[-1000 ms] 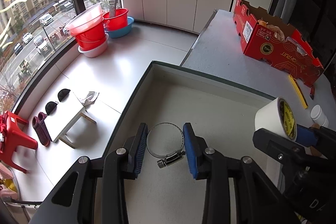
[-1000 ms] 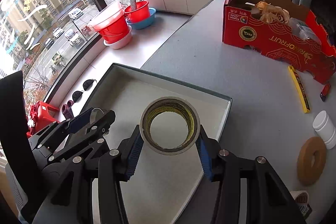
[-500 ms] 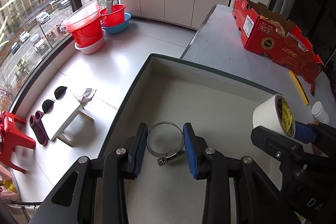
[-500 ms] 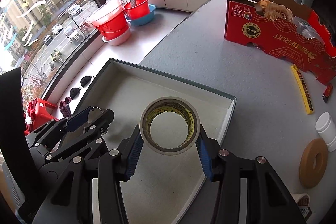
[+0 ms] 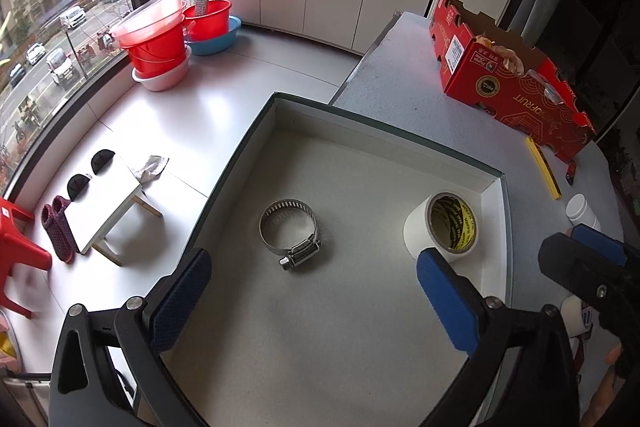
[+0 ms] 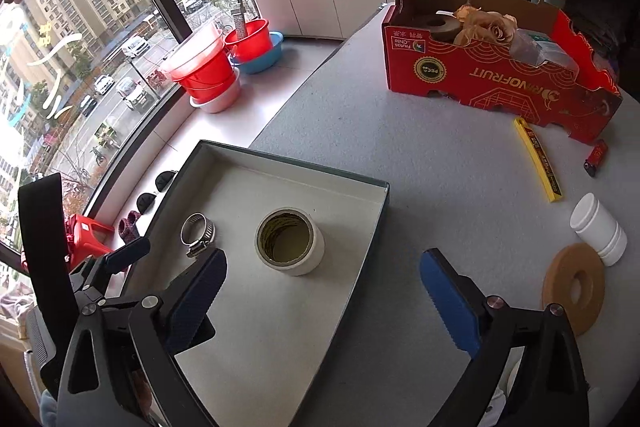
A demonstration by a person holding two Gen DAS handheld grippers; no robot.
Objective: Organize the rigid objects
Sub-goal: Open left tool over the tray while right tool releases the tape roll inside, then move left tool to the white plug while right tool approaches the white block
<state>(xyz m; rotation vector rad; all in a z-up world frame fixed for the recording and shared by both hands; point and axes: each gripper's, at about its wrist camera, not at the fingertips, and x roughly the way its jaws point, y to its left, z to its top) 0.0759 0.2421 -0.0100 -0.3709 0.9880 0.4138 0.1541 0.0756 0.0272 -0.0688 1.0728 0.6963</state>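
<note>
A metal hose clamp (image 5: 290, 235) (image 6: 197, 233) lies on the floor of the shallow grey tray (image 5: 360, 115) (image 6: 288, 167). A white tape roll (image 5: 440, 227) (image 6: 290, 241) rests in the same tray near its right wall, its hole facing up. My left gripper (image 5: 314, 299) hangs over the clamp with its jaws opening wide; the pads touch nothing. Over the tray's right edge my right gripper (image 6: 322, 301) is also opening, the roll lying free just beyond its fingertips. Each gripper shows at the edge of the other's view.
On the grey tabletop right of the tray are a tan ring (image 6: 572, 287), a white bottle (image 6: 598, 227), a yellow utility knife (image 6: 538, 163), a red lighter (image 6: 596, 157) and a red cardboard box (image 6: 500, 75). Red buckets (image 5: 156, 43) stand on the floor below.
Both grippers went from shut to wide open. The hose clamp and the tape roll were let go and now lie in the tray. The right gripper drew back towards the tray's right edge.
</note>
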